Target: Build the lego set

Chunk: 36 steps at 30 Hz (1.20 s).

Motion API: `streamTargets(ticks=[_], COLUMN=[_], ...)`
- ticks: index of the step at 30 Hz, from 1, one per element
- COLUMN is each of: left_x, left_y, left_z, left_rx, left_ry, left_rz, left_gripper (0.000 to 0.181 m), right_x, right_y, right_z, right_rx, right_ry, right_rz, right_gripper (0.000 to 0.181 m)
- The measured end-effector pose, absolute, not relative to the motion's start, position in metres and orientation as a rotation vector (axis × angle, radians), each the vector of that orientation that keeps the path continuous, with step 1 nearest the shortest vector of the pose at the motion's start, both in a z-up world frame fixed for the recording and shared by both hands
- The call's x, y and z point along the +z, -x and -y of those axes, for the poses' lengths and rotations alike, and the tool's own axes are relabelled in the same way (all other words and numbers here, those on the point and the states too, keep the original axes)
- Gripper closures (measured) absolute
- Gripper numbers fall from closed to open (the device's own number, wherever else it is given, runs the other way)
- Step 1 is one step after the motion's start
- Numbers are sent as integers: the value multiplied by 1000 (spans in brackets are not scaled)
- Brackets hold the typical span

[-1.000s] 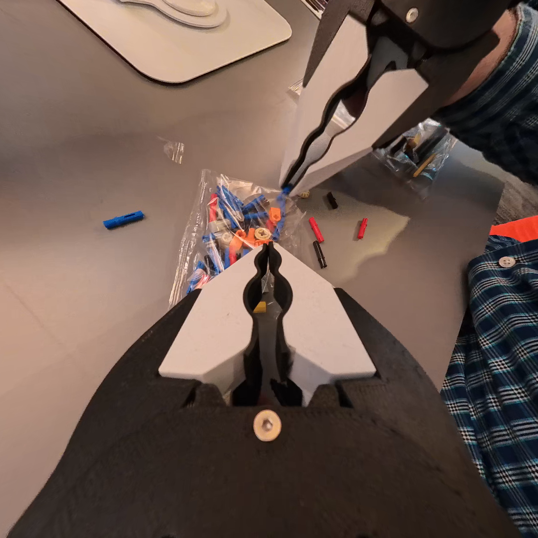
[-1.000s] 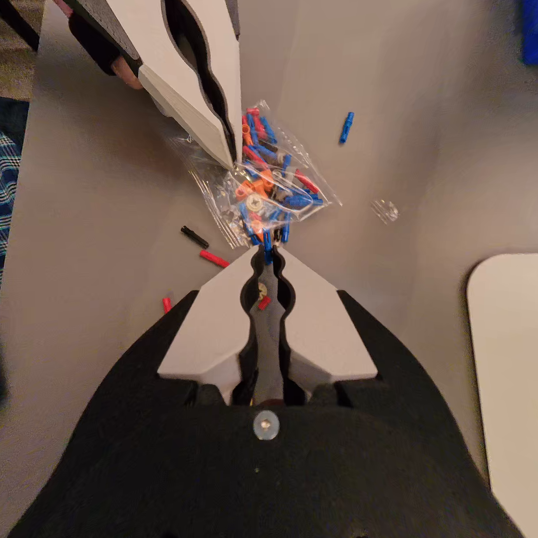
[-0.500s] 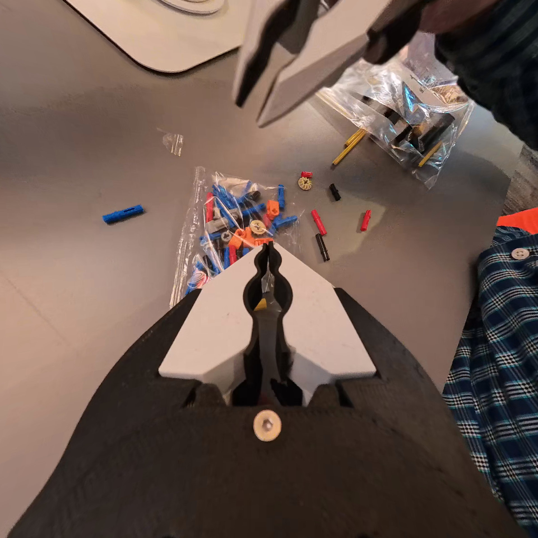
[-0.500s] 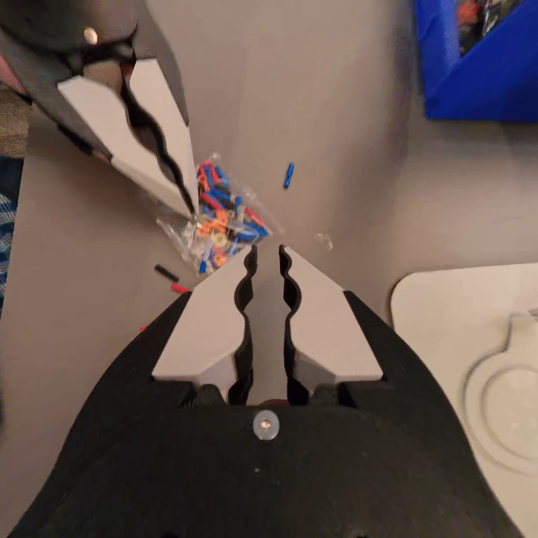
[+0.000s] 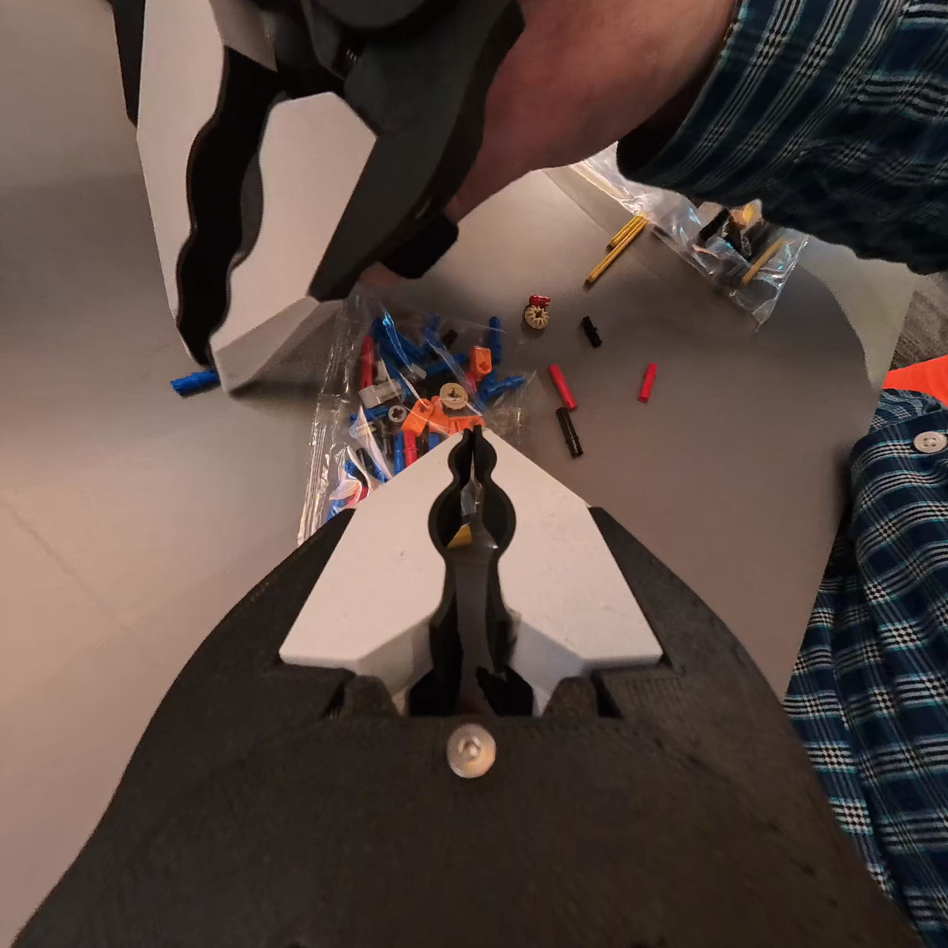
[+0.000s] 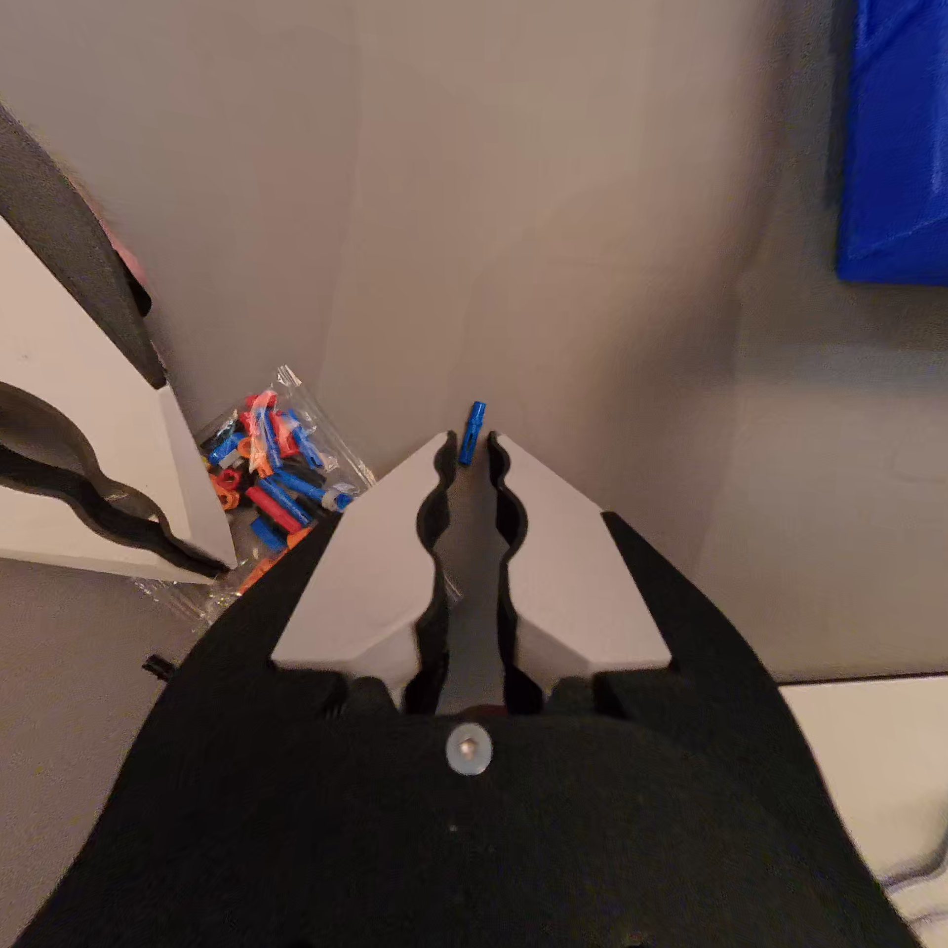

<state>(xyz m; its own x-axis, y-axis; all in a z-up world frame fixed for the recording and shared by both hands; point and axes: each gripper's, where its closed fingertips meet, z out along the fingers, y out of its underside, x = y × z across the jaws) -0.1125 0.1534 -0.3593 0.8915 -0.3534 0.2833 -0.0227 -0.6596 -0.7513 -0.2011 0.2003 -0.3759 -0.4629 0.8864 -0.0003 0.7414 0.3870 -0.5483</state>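
Right gripper (image 6: 469,436) straddles the blue pin (image 6: 472,432) with jaws spread; left gripper (image 5: 472,436) pinches the parts bag (image 5: 410,390) beside it.

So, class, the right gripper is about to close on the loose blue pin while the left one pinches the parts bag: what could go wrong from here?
1. The blue pin lies only at the tips of the open right gripper; closing could squirt it away across the table.
2. The left gripper pinches just the edge of the clear bag; lifting might spill pieces.
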Motion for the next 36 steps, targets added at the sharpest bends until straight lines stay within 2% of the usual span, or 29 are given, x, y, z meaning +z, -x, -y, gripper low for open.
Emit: streamTargets(ticks=[1, 7, 13, 19, 26, 33, 36], left_x=[-359, -359, -360, -359, -359, -358, -358], left_y=[113, 114, 113, 113, 112, 114, 114], left_z=[-153, -153, -154, -154, -154, -154, -154], left_rx=[-524, -523, -535, -544, -557, -568, -570], left_ry=[2245, 2243, 2241, 2239, 2235, 2228, 2228], left_rz=[-267, -264, -260, -246, -234, -230, -228], left_gripper=[181, 181, 181, 181, 181, 181, 181], right_x=[-376, -362, -335, -351, -362, -363, -353], right_y=[202, 191, 125, 78, 92, 103, 98], right_z=[-201, -202, -225, -217, -183, -172, -184], right_rx=[689, 742, 776, 737, 793, 863, 878], right_ry=[1417, 1408, 1406, 1363, 1282, 1293, 1317], right_rz=[2360, 2331, 2343, 2499, 2509, 2465, 2424], right_gripper=[179, 180, 180, 180, 180, 163, 164])
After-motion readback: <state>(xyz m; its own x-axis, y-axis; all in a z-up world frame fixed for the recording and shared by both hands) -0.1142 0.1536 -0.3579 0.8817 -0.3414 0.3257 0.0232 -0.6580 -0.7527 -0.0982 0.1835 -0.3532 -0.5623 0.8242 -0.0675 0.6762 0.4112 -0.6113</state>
